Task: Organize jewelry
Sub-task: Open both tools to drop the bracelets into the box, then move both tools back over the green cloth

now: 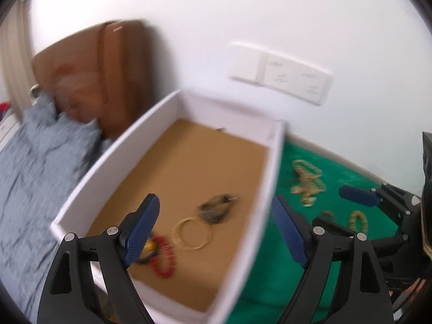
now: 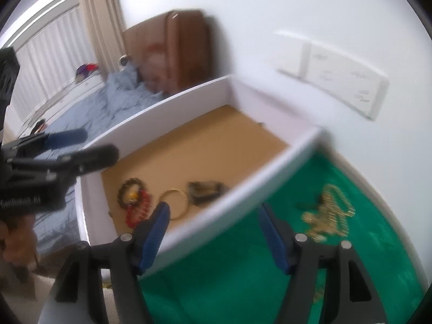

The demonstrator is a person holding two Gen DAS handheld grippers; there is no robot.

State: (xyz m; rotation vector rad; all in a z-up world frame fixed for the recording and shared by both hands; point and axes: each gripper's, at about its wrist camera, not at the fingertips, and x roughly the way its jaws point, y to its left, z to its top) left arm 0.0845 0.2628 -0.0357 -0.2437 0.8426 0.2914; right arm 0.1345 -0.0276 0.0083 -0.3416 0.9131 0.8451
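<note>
Both frames were motion-blurred. White box (image 1: 89, 172) with tan floor held, left to right, a dark bead bracelet (image 2: 129, 189), red bead bracelet (image 1: 164, 256), thin gold bangle (image 1: 192, 233) and a dark tangled piece (image 1: 216, 208). On the green cloth (image 1: 297, 243) right of the box: gold chain pile (image 1: 307, 181), two small gold rings (image 1: 357, 220). Left gripper (image 1: 213, 235) and right gripper (image 2: 213, 235) jaws both spread wide, holding nothing. Small print on the left gripper's body was unreadable.
</note>
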